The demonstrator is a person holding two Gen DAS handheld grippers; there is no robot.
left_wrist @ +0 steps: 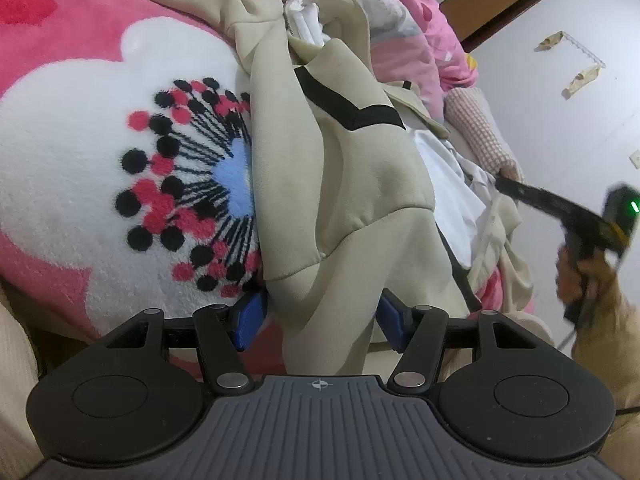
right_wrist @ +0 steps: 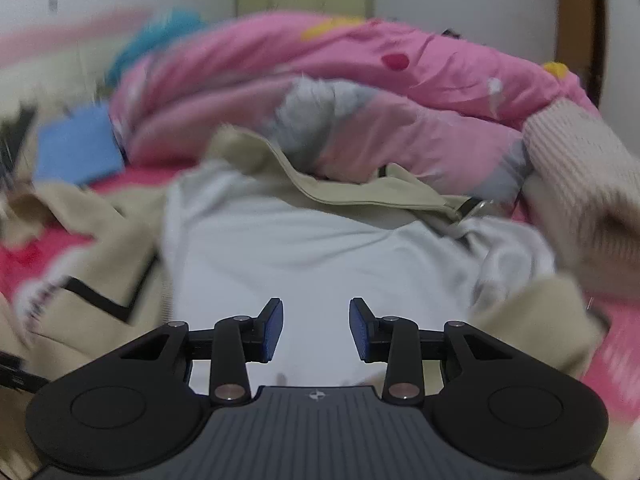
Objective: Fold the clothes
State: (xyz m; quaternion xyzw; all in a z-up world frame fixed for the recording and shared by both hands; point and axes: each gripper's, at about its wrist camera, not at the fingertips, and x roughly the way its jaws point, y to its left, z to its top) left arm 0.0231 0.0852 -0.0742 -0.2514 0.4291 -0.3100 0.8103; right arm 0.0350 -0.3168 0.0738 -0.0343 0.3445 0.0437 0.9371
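- My left gripper [left_wrist: 322, 322] is clamped on a thick fold of the beige jacket [left_wrist: 340, 184], which lies heaped on the pink floral blanket [left_wrist: 80, 160].
- My right gripper [right_wrist: 316, 330] hangs empty, fingers apart, over the jacket's white lining [right_wrist: 300, 248].
- It looks soft, floppy and fairly bulky; I'd take a hem or the zipper edge.

Both wrist cameras look down close over the beige jacket [left_wrist: 340, 200], right view blurred

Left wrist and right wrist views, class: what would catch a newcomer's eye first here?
The pink fleece blanket with its big white flower of black and red dots fills the left of the left wrist view. A beige sweatshirt with a black chevron stripe runs down the middle into the left gripper. In the right wrist view, the right gripper hangs open over white cloth.
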